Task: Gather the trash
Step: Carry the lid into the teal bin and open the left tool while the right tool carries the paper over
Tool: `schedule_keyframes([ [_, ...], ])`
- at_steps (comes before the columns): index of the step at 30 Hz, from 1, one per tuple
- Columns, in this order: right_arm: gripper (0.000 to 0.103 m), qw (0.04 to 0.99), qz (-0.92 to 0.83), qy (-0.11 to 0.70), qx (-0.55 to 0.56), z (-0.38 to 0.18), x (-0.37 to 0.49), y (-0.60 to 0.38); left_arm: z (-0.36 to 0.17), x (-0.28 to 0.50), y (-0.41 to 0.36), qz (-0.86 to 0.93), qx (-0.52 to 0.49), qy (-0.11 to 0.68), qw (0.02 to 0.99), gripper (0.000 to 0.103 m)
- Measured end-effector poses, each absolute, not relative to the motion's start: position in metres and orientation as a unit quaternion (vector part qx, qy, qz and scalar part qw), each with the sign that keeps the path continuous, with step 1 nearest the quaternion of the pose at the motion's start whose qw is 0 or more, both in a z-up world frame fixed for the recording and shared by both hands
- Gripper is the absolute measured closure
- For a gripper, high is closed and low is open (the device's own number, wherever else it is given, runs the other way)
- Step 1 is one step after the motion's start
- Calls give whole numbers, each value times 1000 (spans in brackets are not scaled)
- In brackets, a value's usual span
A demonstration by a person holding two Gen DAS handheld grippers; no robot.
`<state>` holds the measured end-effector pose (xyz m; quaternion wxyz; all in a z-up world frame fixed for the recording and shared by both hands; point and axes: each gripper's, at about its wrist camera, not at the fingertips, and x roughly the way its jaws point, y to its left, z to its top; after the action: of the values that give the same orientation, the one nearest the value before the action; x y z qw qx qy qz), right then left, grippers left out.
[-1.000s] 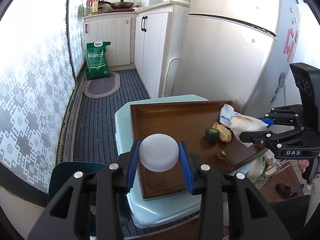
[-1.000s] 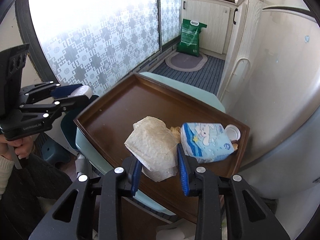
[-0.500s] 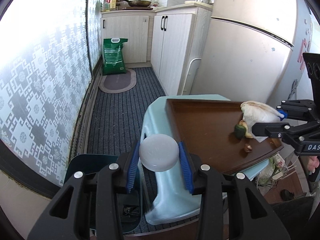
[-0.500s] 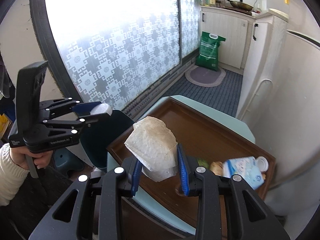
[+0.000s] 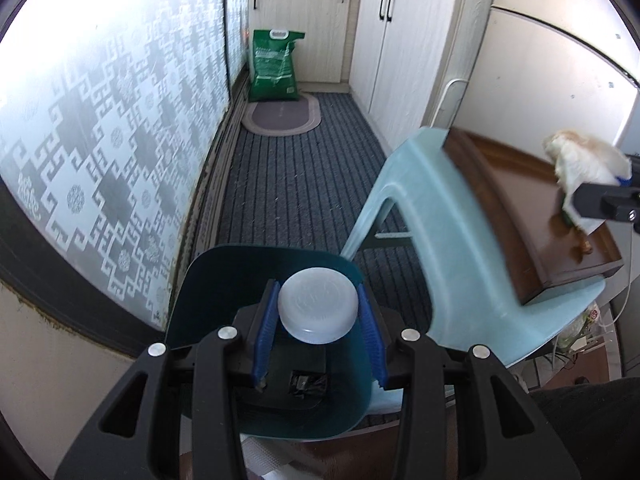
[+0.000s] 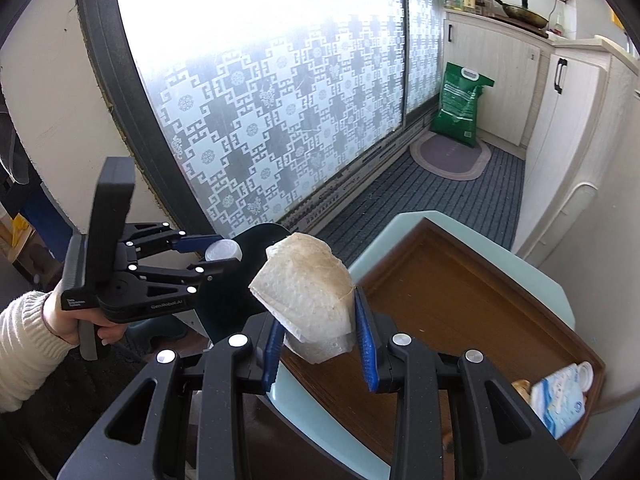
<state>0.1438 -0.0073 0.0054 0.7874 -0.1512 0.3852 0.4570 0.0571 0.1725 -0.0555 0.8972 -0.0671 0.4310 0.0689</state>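
1. Left hand-held gripper (image 5: 318, 322): its blue pads are clenching a translucent white plastic lid (image 5: 318, 305) from both sides. It is hanging over the open mouth of the dark teal trash bin (image 5: 208, 280). In the right wrist view the same left hand-held gripper (image 6: 218, 254) is showing at the left, with the lid (image 6: 223, 250) between its fingertips, and a hand (image 6: 82, 322) in a cream knit sleeve (image 6: 24, 340) is gripping its handle.
2. Right hand-held gripper (image 6: 320, 340): its pads are grasping a crumpled, stained paper towel (image 6: 306, 296) and holding it clear above the near left corner of the brown tray (image 6: 472, 292). In the left wrist view the towel (image 5: 584, 160) is appearing blurred at the right edge.
3. Trash bin: it is standing on the striped floor mat (image 5: 288, 184), just beside the near left corner of the pale blue plastic tabletop (image 5: 436, 216). Something small and dark is lying at its bottom; what it is cannot be told.
4. Brown tray: it is sitting on the pale blue tabletop and reaching toward its far right edge.
5. Blue-and-white packet (image 6: 560, 400): it is lying in the near right corner of the tray, with a white round cap (image 6: 585, 372) at its end. A yellowish scrap (image 6: 520, 389) is lying just beside it.
6. Background: a green sack (image 6: 460, 106) is leaning against the white cabinets (image 5: 304, 32), and an oval rug (image 5: 282, 118) is lying in front of it.
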Motion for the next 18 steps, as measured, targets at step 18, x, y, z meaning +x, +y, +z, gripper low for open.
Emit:
schedule_keyframes([
  [18,70,756,481,406,-180,-21,132,54,-141,58,211,81,-84,517,848,61],
])
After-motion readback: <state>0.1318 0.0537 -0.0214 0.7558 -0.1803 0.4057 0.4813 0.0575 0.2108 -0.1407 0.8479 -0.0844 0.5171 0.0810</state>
